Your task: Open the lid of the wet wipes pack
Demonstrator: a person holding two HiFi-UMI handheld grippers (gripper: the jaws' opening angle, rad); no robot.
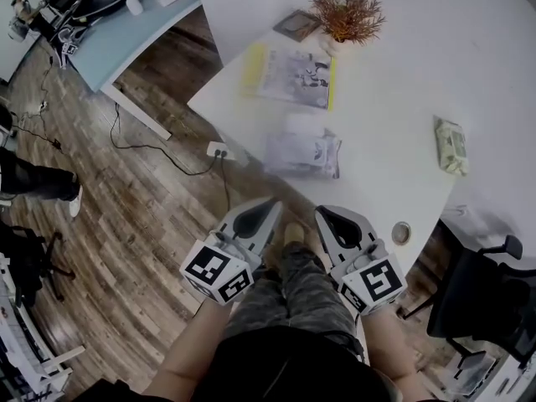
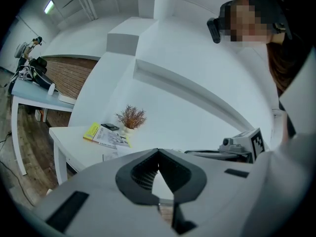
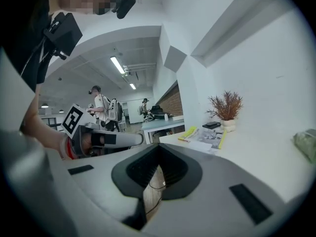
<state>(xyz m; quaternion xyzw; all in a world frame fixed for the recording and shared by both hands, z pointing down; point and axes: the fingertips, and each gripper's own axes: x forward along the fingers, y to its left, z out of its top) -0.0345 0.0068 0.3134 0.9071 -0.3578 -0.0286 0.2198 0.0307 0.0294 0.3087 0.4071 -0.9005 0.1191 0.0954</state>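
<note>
Both jaws pressed together, nothing in them. Left gripper [image 1: 268, 210] and right gripper [image 1: 331, 216] sit short of the desk [image 1: 402, 74]. Wipes pack [image 1: 303, 151] lies near the desk edge, blurred. Suggest pinning the pack with one and lifting the lid lip with the other.

Dried plant [image 1: 347, 8] by yellow-edged mag [image 1: 295, 75] on white table [image 1: 419, 74]; wood floor [image 1: 142, 224] below.
</note>
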